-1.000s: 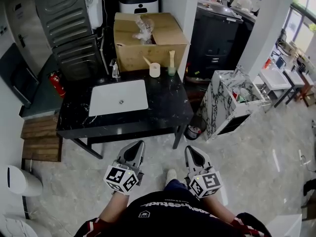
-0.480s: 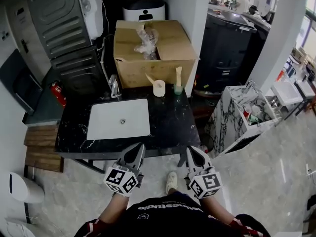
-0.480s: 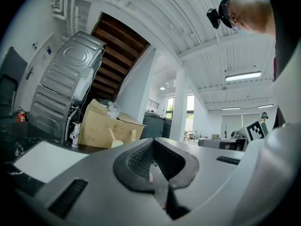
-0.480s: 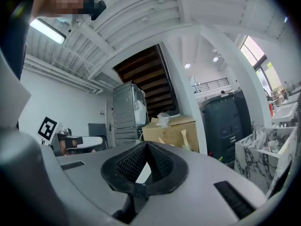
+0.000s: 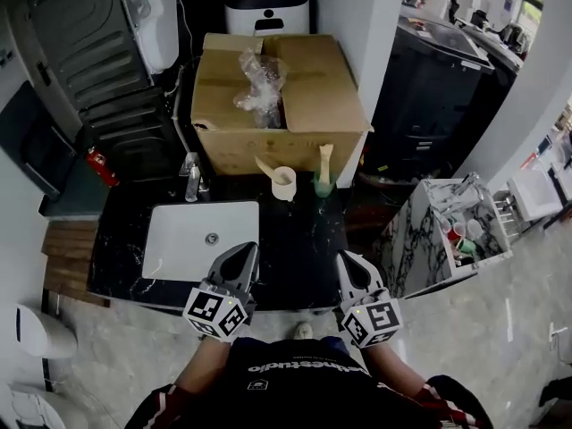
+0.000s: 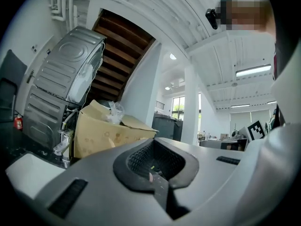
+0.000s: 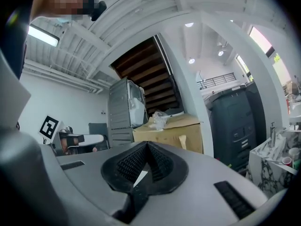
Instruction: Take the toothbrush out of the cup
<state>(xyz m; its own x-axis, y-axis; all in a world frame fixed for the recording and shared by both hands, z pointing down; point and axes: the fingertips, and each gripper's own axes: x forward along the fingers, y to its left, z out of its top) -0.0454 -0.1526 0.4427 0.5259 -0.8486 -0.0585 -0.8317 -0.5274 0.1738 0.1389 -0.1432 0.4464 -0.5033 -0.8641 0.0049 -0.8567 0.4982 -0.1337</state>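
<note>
Black counter [image 5: 299, 239]: toothbrush [image 5: 265, 165] leaning in white cup [image 5: 284, 186]; left tongs [image 5: 245, 252], right tongs [image 5: 348, 261] both closed, empty.

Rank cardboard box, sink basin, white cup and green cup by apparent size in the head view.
1. cardboard box: clearly largest.
2. sink basin: smaller than the box.
3. white cup and green cup: both tiny, side by side, too alike to rank.

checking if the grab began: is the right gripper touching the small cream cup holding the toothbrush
Apart. The head view shows black countertop lying bare between the right gripper and the small cream cup far back by the cardboard box.
</note>
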